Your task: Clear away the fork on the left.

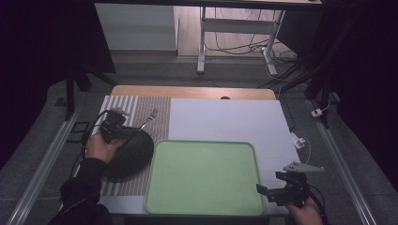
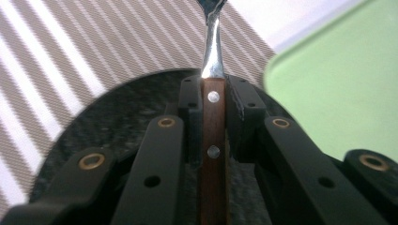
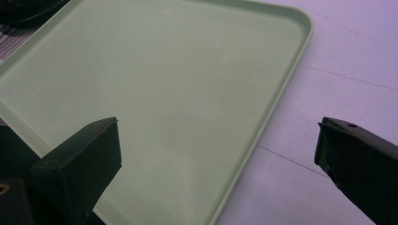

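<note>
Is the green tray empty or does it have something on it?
Empty: the green tray shows only bare surface; the fork is held off to its side.

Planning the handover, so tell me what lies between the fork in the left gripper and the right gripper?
The green tray, bare inside, lies between the fork and the right gripper, as the high view shows.

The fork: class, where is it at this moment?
In the high view the fork is at the table's left, gripped by the left gripper above the dark plate, beside the green tray.
</note>
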Action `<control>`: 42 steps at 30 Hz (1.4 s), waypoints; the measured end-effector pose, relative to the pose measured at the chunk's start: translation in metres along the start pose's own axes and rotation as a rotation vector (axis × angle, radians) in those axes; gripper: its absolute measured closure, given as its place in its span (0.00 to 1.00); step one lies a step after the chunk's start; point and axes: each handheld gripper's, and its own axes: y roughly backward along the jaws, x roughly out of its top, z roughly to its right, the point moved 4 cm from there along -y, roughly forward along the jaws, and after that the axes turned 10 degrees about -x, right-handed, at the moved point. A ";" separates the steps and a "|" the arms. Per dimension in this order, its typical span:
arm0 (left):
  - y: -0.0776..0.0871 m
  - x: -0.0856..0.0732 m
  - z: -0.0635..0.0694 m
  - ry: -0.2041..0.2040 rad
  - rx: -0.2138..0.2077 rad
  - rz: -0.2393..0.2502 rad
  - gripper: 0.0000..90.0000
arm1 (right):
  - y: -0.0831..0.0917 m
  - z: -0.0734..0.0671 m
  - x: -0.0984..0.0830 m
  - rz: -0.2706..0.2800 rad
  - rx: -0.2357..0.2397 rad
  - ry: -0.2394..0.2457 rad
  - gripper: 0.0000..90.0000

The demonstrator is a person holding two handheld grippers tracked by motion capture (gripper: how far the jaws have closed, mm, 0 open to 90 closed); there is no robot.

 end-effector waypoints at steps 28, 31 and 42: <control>-0.033 -0.023 0.103 -0.157 -0.141 -0.075 0.86 | -0.001 -0.001 0.000 -0.003 -0.004 -0.002 0.01; -0.039 -0.026 0.114 -0.173 -0.152 -0.099 0.86 | -0.001 -0.001 0.000 -0.004 -0.006 0.001 0.01; -0.063 -0.036 0.141 -0.212 -0.174 -0.191 0.86 | -0.001 -0.001 0.000 -0.007 -0.007 -0.001 0.01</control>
